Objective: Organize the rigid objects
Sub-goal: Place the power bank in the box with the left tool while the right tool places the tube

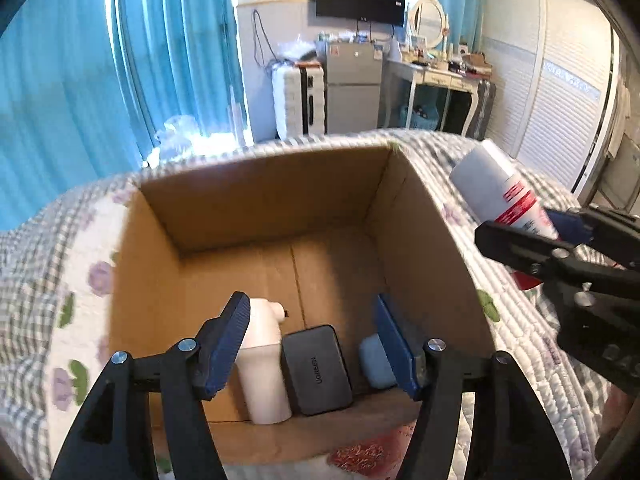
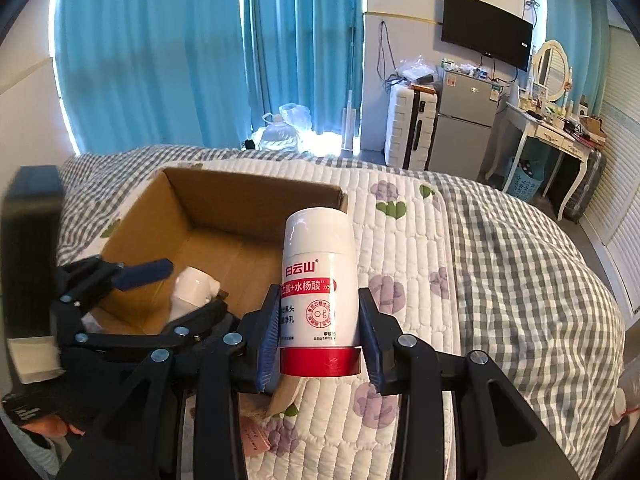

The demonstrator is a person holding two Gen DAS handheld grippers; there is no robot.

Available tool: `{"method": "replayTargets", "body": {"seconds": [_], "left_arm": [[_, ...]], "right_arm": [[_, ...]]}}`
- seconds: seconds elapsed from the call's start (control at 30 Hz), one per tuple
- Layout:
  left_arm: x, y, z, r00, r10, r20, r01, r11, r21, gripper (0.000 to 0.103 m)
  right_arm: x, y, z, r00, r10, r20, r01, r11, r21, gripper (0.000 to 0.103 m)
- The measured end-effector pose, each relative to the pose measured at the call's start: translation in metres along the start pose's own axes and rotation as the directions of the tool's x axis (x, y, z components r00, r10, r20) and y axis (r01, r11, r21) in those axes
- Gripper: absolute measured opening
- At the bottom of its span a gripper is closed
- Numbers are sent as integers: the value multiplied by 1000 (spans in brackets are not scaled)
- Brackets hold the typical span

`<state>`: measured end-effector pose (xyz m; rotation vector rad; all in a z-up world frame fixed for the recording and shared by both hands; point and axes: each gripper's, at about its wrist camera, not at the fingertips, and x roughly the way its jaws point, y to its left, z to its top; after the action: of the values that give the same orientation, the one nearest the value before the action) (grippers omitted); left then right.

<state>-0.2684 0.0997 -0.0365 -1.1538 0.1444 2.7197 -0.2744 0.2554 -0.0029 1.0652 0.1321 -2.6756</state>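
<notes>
An open cardboard box [image 1: 272, 184] sits on the bed; it also shows in the right wrist view [image 2: 248, 196]. Inside lie a white bottle [image 1: 262, 364], a black UGREEN charger [image 1: 318, 368] and a light blue case [image 1: 374, 364]. My left gripper [image 1: 316, 346] is open and empty above the box's near side, over these items. My right gripper [image 2: 320, 338] is shut on a white bottle with a red band and red base [image 2: 318, 292], held upright above the quilt just right of the box; that bottle also shows in the left wrist view [image 1: 500, 190].
The bed has a quilt [image 2: 460, 264] with grey checks and purple flowers. Beyond it stand blue curtains [image 2: 160, 52], a white suitcase [image 2: 408, 124], a small fridge [image 2: 464, 120] and a dressing table [image 2: 552, 128]. A pink card [image 2: 256, 436] lies by the box.
</notes>
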Motion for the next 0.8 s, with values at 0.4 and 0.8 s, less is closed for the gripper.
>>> {"method": "replayTargets", "body": {"seconds": [0.4, 0.8], "left_arm": [[-37, 67, 5, 991, 128, 31, -126, 990, -68, 68], [-87, 69, -5, 988, 121, 92, -113, 990, -89, 84]], "right_arm": [[26, 44, 17, 1000, 1, -4, -1, 1000, -2, 36], [2, 53, 13, 998, -57, 32, 58, 998, -13, 74]]}}
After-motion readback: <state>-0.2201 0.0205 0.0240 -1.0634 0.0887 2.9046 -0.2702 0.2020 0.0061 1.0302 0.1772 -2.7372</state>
